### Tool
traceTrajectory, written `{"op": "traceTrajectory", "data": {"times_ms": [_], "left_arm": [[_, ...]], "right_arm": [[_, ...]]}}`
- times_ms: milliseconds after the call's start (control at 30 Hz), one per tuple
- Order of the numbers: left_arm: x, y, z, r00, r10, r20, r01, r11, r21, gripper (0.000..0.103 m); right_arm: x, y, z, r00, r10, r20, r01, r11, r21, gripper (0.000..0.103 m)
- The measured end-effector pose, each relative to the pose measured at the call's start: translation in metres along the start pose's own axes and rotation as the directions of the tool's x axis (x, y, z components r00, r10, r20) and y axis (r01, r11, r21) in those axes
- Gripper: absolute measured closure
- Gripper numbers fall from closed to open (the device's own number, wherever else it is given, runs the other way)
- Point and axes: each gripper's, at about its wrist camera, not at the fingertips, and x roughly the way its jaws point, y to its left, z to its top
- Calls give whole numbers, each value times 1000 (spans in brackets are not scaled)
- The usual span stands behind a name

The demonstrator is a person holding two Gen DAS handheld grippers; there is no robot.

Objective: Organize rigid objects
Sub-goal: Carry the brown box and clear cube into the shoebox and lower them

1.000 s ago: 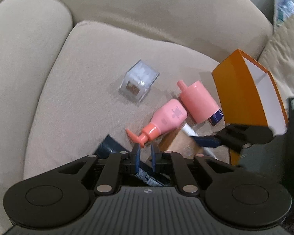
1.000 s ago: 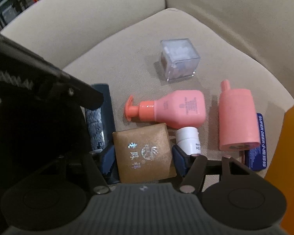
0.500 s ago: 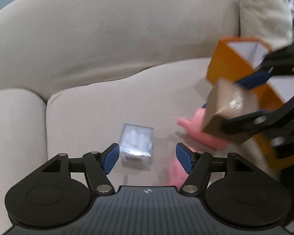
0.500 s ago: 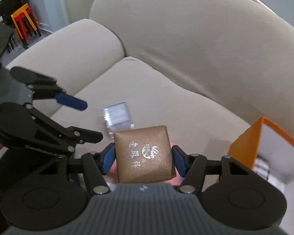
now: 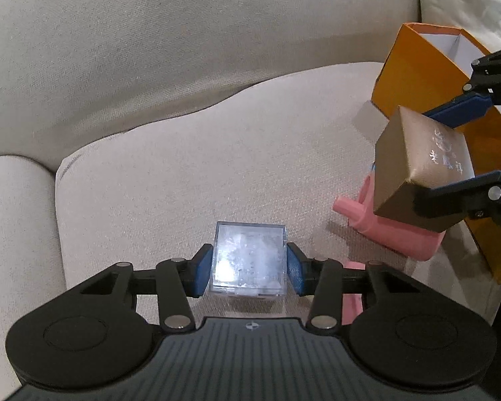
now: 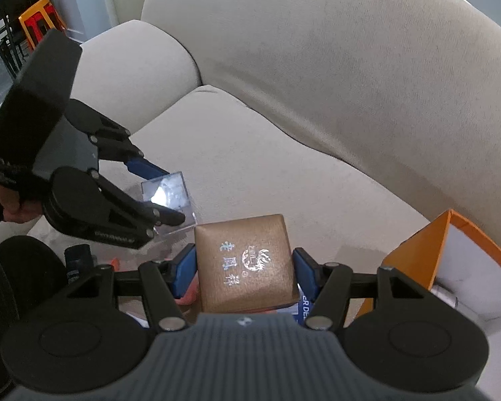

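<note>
The brown gift box (image 6: 245, 264), clamped in the right gripper (image 6: 243, 274), hangs above the sofa seat (image 5: 217, 153) just left of the open orange box (image 6: 417, 257). It could clip that box's near wall and tip it. The left gripper (image 5: 248, 267) clasps the clear plastic cube (image 5: 248, 260); smooth sides may slip. Inside the orange box something silvery shows, too little to identify.

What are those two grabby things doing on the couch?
A person is tidying up. The left gripper has its jaws shut on a clear plastic cube. The right gripper holds a brown gift box up near the orange box. A pink bottle lies on the sofa cushion.
</note>
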Motion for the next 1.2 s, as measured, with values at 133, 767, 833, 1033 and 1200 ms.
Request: {"op": "traceTrajectory", "data": {"times_ms": [133, 767, 833, 1033, 1200], "left_arm": [[-9, -6, -1, 999, 39, 11, -39, 999, -31, 51], [-147, -153, 79, 943, -146, 299, 60, 959, 277, 51], [-134, -173, 89, 942, -177, 286, 74, 938, 338, 51], [-84, -226, 116, 947, -238, 218, 109, 871, 480, 51], [-36, -248, 131, 956, -246, 162, 115, 818, 563, 51]], "right_arm": [[-2, -3, 0, 1000, 6, 11, -7, 1000, 11, 40], [-139, -72, -58, 985, -130, 115, 131, 991, 3, 40], [-141, -90, -71, 986, -150, 73, 153, 987, -45, 40], [-126, -142, -98, 982, -186, -13, 178, 956, -234, 40], [-95, -170, -104, 986, -165, -24, 140, 898, -418, 40]]}}
